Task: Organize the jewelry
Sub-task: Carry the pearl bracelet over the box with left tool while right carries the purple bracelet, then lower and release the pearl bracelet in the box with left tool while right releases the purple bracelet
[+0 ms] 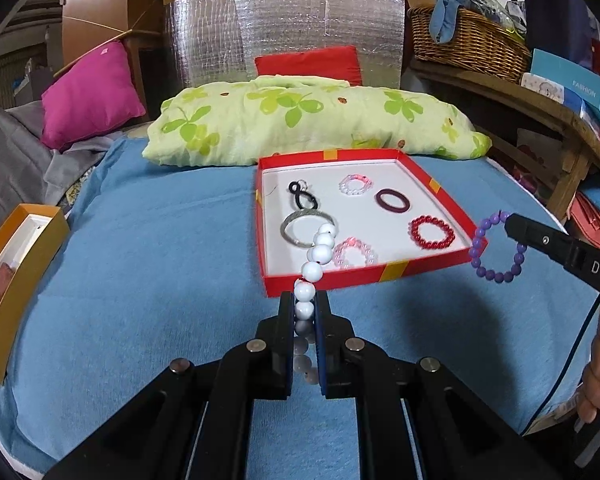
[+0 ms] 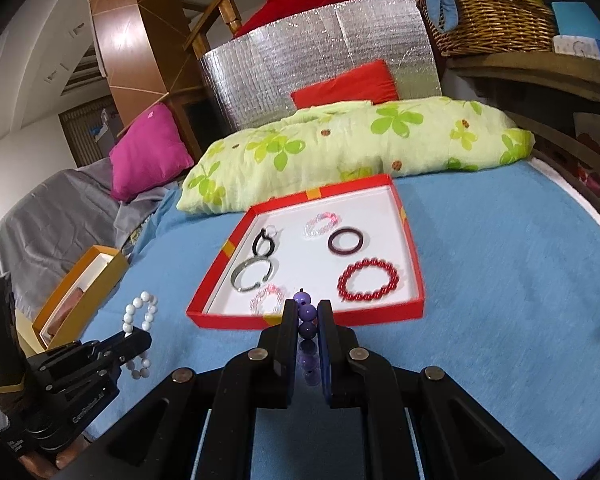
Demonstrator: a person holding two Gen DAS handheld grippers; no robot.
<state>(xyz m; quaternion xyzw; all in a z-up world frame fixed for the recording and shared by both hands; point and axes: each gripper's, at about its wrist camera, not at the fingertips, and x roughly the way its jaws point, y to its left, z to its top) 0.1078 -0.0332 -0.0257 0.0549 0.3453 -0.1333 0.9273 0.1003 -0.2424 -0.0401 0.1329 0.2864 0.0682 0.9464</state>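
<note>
the left gripper [image 1: 304, 304] clamps a white bead bracelet [image 1: 314, 258] above the blue bedspread [image 1: 140, 280], near the red tray [image 1: 328, 276]. the right gripper [image 2: 304, 312] pinches a purple bead bracelet [image 2: 307, 312] at the tray's near edge. farther in lie a silver bangle [image 2: 254, 276], red bead bracelet [image 2: 370, 280] and dark ring [image 2: 344, 242]; beyond, a clover-print pillow [image 1: 300, 116].

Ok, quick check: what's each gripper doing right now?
Left gripper: shut on the white bead bracelet.
Right gripper: shut on the purple bead bracelet.
</note>
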